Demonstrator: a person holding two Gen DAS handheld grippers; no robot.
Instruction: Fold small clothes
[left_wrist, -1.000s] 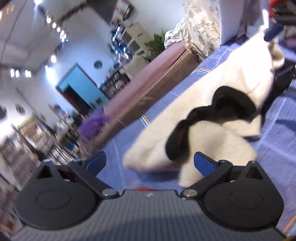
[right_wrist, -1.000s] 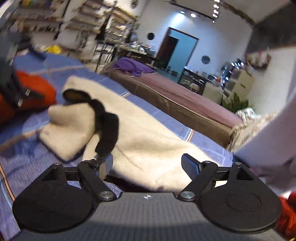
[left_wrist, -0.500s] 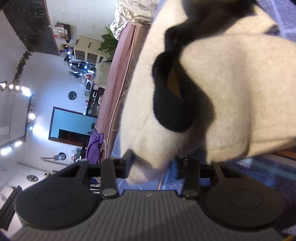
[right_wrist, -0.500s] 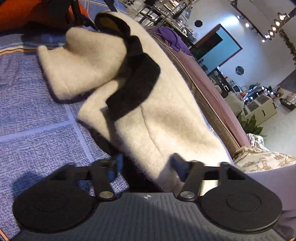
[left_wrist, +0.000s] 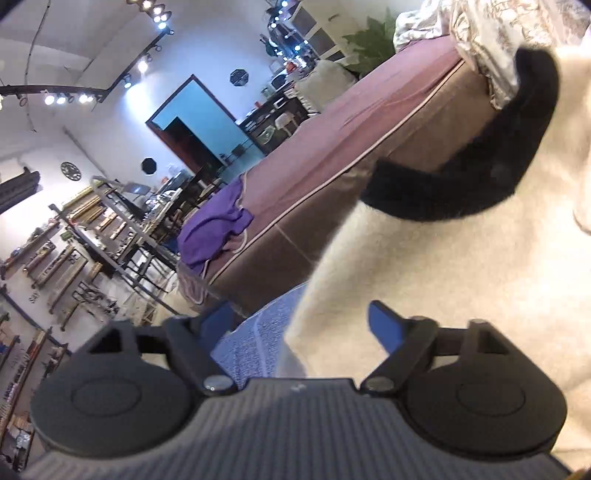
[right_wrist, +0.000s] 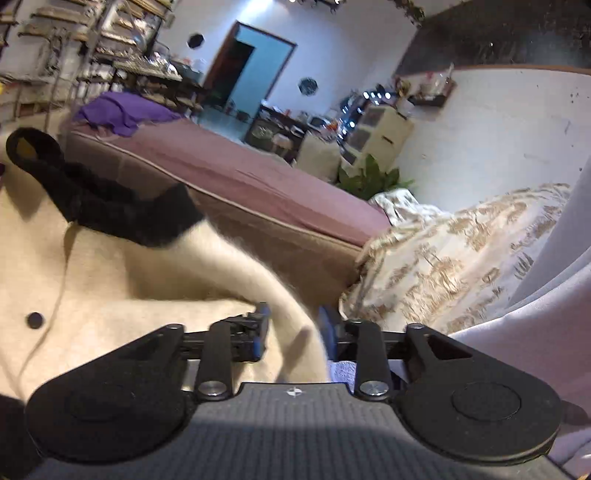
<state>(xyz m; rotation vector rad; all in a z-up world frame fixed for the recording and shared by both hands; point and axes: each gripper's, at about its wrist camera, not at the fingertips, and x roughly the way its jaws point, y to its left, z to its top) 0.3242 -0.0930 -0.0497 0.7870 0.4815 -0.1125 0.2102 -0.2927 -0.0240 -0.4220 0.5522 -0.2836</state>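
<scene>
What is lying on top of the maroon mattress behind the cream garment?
A crumpled purple cloth lies on one end of the maroon mattress. At the other end a patterned beige blanket starts; the cream garment hides part of the mattress side.

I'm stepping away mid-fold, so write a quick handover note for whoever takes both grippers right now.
Left gripper: open, the cream cardigan edge between its blue fingers, not clamped.
Right gripper: shut on a cardigan fold.
Cardigan: cream with black collar and dark button, lying partly on the blue patterned cloth.
Done: right side gripped.
Left: probably close the left gripper on its edge, then finish the fold; it's not neat yet.
</scene>
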